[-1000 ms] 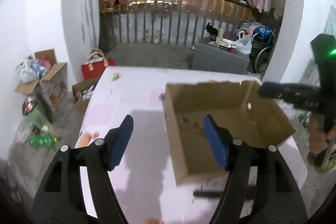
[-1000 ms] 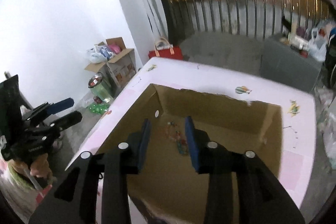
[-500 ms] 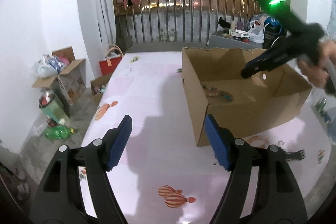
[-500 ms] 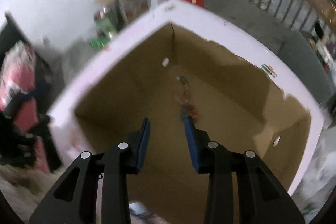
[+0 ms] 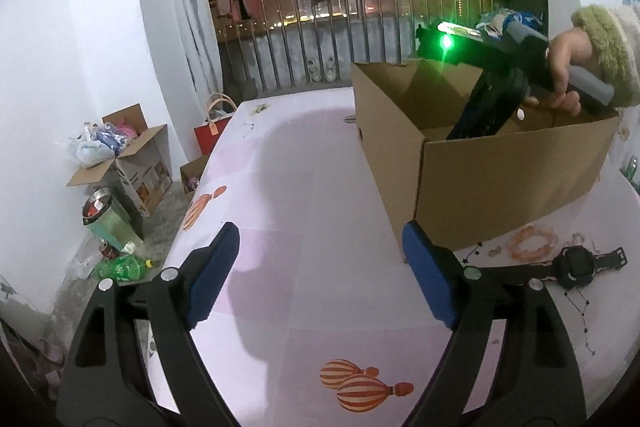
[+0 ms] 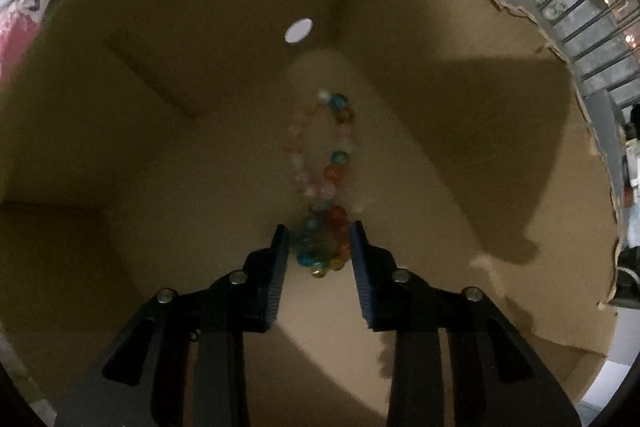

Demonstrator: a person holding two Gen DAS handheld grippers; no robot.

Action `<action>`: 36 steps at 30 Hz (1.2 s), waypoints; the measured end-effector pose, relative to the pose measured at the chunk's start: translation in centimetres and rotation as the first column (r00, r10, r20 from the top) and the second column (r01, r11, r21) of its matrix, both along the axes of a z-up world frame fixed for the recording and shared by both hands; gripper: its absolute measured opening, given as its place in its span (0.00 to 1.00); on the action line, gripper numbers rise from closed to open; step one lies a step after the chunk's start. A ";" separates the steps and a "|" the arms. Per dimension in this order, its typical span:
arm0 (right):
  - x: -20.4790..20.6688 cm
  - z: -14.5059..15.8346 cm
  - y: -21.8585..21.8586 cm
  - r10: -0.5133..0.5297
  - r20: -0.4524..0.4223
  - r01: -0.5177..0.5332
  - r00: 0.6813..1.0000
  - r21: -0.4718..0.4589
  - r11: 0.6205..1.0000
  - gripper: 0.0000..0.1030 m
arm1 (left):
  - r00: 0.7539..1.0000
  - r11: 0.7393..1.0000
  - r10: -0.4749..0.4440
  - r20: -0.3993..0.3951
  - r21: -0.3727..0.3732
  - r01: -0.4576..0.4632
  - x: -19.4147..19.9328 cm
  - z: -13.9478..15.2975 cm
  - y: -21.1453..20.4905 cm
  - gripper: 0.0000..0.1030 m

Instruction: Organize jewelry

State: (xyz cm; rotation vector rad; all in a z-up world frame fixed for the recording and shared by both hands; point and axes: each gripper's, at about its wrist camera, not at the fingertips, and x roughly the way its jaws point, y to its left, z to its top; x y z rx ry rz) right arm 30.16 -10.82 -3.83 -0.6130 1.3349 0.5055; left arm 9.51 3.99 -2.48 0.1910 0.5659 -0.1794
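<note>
Right wrist view looks straight down into the brown cardboard box [image 6: 460, 155], plain matte walls with a torn, ragged top edge and a small round hole in one wall. On its floor lies a bracelet [image 6: 324, 163] of round, glassy beads, pale pink along one side, blue, red and amber along the other. Your right gripper [image 6: 319, 247] has its ribbed blue pads either side of the bunched end of the beads; the jaws are closing, and you cannot tell whether the pads press on them.

From the left wrist, your left gripper [image 5: 320, 275] hangs over the smooth pink tabletop [image 5: 288, 187] printed with striped balloons, jaws wide and opening, nothing between its soft blue pads. The box stands toward the far right corner of the tabletop. Just beside its near wall lie an orange bead bracelet [image 5: 534, 242] and a black watch [image 5: 576, 269] with a flat strap. Your right hand [image 5: 562, 67], in a fuzzy green cuff, holds its gripper down inside the box.
</note>
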 end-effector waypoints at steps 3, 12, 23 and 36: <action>-0.1 0.4 -0.1 -0.005 0.005 0.005 1.000 0.011 1.000 0.10 | 1.000 1.000 0.011 -0.001 -0.017 -0.011 0.2 -0.1 0.6 0.80; 1.6 4.5 -3.1 -0.218 0.000 0.210 0.976 0.274 0.939 0.10 | 0.998 0.997 0.037 -0.043 -0.062 -0.040 0.7 -0.9 1.9 0.80; -3.7 13.3 -4.7 -0.326 0.206 0.220 0.923 0.414 0.884 0.24 | 1.000 1.000 -0.013 -0.026 -0.020 0.013 -1.6 -1.1 0.4 0.81; -26.7 9.6 -10.6 -0.653 0.218 0.500 0.726 0.484 0.718 0.80 | 0.974 0.991 -0.127 -0.189 0.003 0.130 -4.8 -4.1 -4.2 0.81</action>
